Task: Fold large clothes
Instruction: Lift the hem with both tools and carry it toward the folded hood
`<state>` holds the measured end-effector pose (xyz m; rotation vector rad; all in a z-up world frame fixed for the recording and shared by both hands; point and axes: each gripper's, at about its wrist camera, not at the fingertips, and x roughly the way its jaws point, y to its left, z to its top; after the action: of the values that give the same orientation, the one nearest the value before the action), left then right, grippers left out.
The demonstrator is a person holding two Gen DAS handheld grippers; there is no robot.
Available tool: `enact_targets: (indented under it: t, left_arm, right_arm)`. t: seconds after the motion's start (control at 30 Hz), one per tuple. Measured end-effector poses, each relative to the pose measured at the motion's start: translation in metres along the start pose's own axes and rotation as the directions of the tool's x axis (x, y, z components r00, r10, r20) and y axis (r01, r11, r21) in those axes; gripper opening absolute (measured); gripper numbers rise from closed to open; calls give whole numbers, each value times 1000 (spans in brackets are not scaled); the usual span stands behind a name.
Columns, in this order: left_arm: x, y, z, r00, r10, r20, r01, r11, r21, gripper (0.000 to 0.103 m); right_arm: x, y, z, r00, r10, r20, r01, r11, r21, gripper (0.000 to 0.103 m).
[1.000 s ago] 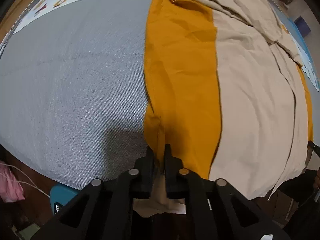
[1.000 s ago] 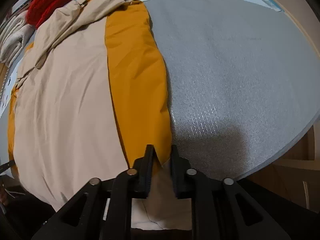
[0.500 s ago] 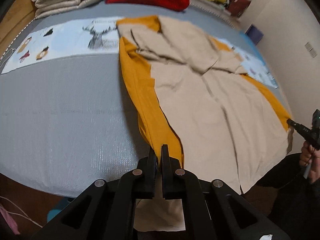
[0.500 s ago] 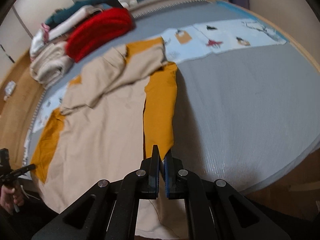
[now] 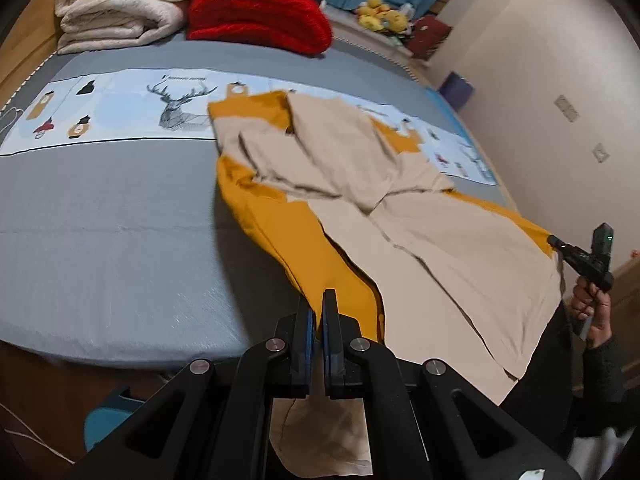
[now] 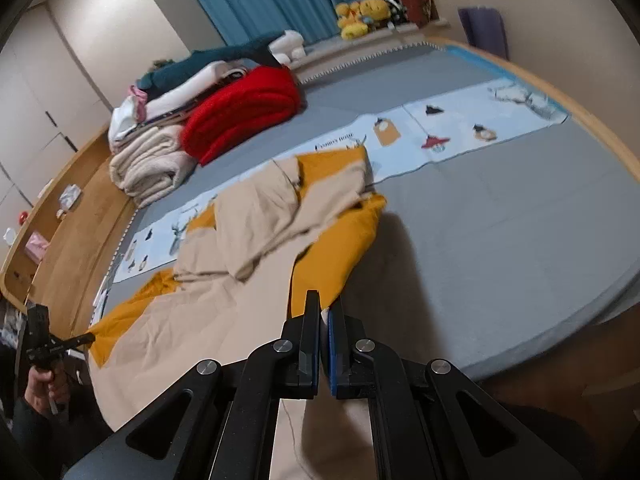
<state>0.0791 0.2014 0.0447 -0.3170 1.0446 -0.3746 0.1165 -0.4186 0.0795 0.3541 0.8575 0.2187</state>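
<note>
A large beige and mustard-yellow garment (image 5: 400, 216) lies spread on the grey bed (image 5: 100, 220), its sleeves folded over the chest. My left gripper (image 5: 318, 312) is shut on the garment's near hem at one yellow side panel. My right gripper (image 6: 324, 316) is shut on the hem at the other yellow side panel (image 6: 336, 248). Both hold the hem lifted above the bed's near edge, and beige cloth hangs below the jaws. The right gripper also shows far right in the left wrist view (image 5: 554, 242), the left one far left in the right wrist view (image 6: 86, 337).
Folded cream blankets (image 5: 120, 8) and a red blanket (image 5: 260, 16) are stacked at the far side of the bed. A printed light-blue strip (image 5: 120, 108) crosses the bed under the garment's top. A wall (image 5: 560, 80) stands to the right. Soft toys (image 6: 360, 12) sit by a blue curtain.
Both grippers closed on the hem and rose with it. The views tilted up from the bed surface to show the whole garment and room.
</note>
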Motion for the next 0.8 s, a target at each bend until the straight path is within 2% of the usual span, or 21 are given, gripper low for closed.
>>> enact_targets:
  t: [0.1, 0.2, 0.33, 0.4, 0.53, 0.63, 0.73, 0.8]
  left_arm:
    - [-14, -3, -5, 1000, -11, 24, 11, 1000, -10, 2]
    - [-11, 3, 1, 999, -21, 46, 23, 999, -39, 2]
    - [19, 25, 25, 999, -17, 44, 21, 996, -89, 2]
    - [42, 39, 44, 999, -3, 44, 8, 993, -116, 2]
    - [85, 66, 83, 998, 17, 56, -6, 984, -180, 2]
    - [123, 87, 110, 997, 64, 49, -52, 976, -212, 3]
    - [163, 110, 125, 995, 102, -10, -101, 959, -266, 3]
    - [184, 118, 131, 989, 130, -69, -144, 951, -275, 3]
  right_arm:
    - [-29, 0, -6, 1000, 16, 21, -16, 1000, 0, 3]
    - [-41, -2, -6, 999, 21, 40, -22, 1000, 11, 3]
    - [-22, -13, 10, 999, -2, 34, 1, 999, 36, 3]
    - [-1, -22, 26, 1000, 6, 27, -7, 998, 60, 3]
    - [74, -41, 76, 999, 1, -37, 3, 996, 87, 3]
    - [129, -42, 110, 996, -41, -82, 46, 998, 53, 3]
    - [189, -42, 137, 989, -91, -113, 92, 996, -2, 3]
    - [220, -44, 144, 986, -108, -127, 107, 994, -19, 3]
